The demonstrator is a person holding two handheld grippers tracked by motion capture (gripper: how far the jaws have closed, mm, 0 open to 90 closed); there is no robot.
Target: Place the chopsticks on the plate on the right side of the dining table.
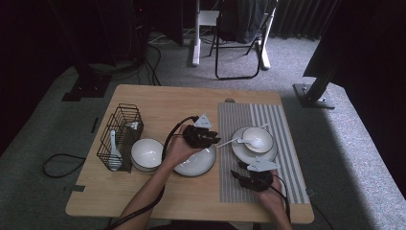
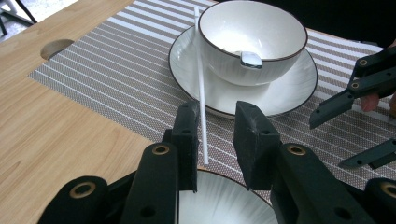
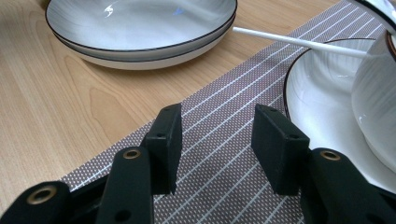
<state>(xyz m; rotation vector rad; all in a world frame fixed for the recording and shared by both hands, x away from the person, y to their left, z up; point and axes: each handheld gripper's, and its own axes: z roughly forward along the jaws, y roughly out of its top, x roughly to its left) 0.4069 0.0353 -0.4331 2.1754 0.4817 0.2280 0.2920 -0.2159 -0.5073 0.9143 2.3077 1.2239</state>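
Observation:
A thin white chopstick lies slanted across the rim of a white plate that carries a dark-rimmed bowl with a spoon in it. My left gripper is open, and the chopstick's near end lies between its jaws, close to the left one, with the pads apart from it. In the high view that left gripper hovers over the far edge of an empty plate. My right gripper is open over the striped placemat with nothing between its jaws, just in front of the bowl's plate.
A black wire basket holding a white spoon stands at the table's left, with a white bowl beside it. A round hole marks the tabletop at the placemat's far edge. A chair stands on the floor beyond.

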